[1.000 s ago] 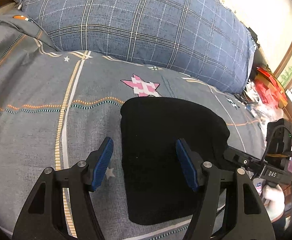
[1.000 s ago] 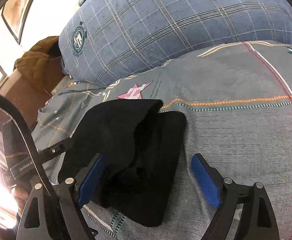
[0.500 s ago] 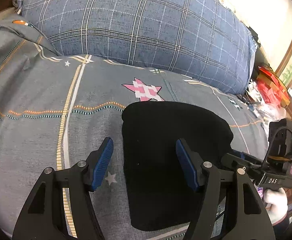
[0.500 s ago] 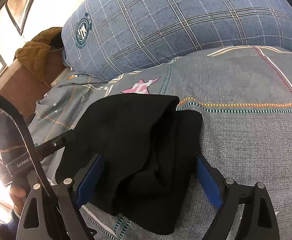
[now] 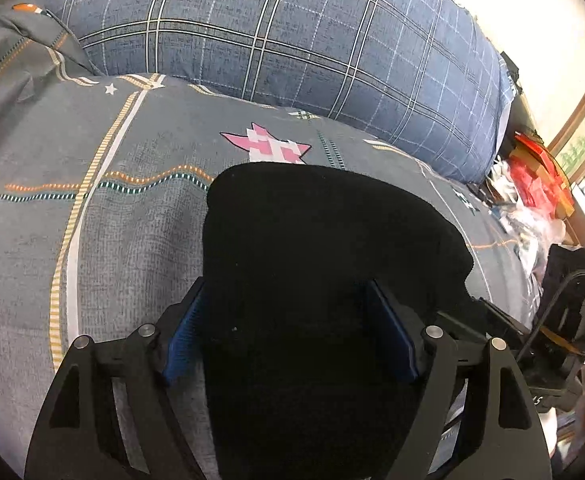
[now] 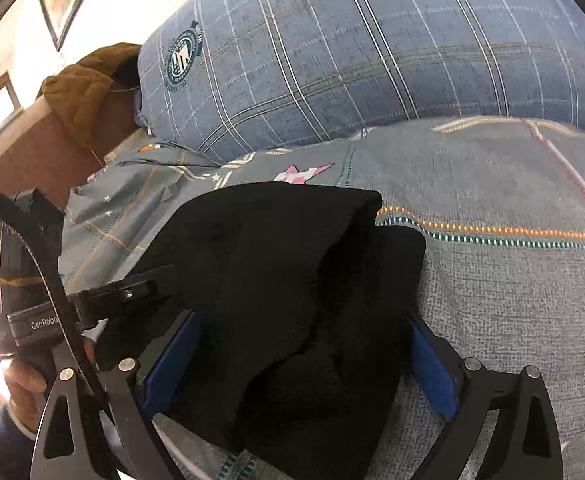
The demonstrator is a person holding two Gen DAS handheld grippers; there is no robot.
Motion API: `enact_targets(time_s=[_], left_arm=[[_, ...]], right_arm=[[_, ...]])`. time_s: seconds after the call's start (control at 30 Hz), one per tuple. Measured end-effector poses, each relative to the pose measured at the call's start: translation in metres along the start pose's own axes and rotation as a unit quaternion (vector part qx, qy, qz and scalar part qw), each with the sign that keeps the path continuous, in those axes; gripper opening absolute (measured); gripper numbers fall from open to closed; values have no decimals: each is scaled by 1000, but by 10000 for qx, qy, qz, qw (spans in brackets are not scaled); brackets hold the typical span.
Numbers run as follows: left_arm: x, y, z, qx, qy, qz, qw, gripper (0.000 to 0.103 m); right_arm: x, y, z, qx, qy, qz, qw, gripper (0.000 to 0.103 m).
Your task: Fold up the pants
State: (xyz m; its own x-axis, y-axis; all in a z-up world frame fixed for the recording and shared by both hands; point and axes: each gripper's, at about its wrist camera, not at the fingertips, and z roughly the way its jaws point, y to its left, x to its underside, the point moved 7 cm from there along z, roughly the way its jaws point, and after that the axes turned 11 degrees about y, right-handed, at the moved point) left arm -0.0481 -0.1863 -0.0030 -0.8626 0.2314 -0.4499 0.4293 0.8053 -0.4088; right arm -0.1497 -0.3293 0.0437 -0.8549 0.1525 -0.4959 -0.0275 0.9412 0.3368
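Bed (image 5: pixel 140 248) with pants (image 5: pixel 316 280) already folded small.
Left tongs (image 5: pixel 292 336) and right tongs (image 6: pixel 296 364) are held apart around them; tidying is judged left.

1. A grey bedsheet (image 5: pixel 140 240) with orange and teal dotted stripes covers the bed.
2. A pink pixelated star (image 5: pixel 270 146) is printed on the sheet.
3. A large blue plaid pillow (image 5: pixel 292 40) lies along the far edge of the sheet; a round emblem (image 6: pixel 182 60) marks one end.
4. A brown quilted garment (image 6: pixel 88 84) sits beside that end of the pillow.
5. Red packages (image 5: pixel 540 176) and clear plastic bags (image 5: pixel 532 220) are heaped past the pillow's other end.
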Motion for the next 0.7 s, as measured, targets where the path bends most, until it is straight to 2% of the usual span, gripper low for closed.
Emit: enact_targets(time_s=[0.03, 0.17, 0.2, 0.23, 0.3, 0.37, 0.43, 0.53, 0.7], left_arm=[[0, -1, -1, 7, 17, 7, 10000, 78], [1, -5, -13, 53, -28, 40, 10000, 60], [0, -5, -17, 83, -51, 20, 10000, 57], [-1, -7, -23, 125, -85, -31, 9999, 56], [-6, -12, -32, 119, -130, 20, 9998, 55], [-19, -19, -43, -36, -224, 287, 9993, 55], [-39, -18, -50, -34, -335, 306, 9990, 55], [-71, -5, -45, 28, -264, 149, 9995, 55], [-110, 18, -23, -213, -151, 49, 9996, 55]], right_arm=[[0, 1, -1, 72, -4, -44, 10000, 85], [-2, 5, -12, 40, -28, -129, 9999, 65], [-3, 7, -15, 75, -40, -181, 9998, 57], [-4, 10, -20, 122, -71, -276, 9995, 54], [-9, 15, -28, 122, -138, -363, 9992, 52], [-16, 22, -37, 88, -224, -408, 9989, 52], [-29, 27, -43, 148, -294, -508, 9982, 52], [-55, 27, -42, 159, -385, -531, 9977, 52], [-103, 24, -19, 162, -446, -528, 9975, 52]])
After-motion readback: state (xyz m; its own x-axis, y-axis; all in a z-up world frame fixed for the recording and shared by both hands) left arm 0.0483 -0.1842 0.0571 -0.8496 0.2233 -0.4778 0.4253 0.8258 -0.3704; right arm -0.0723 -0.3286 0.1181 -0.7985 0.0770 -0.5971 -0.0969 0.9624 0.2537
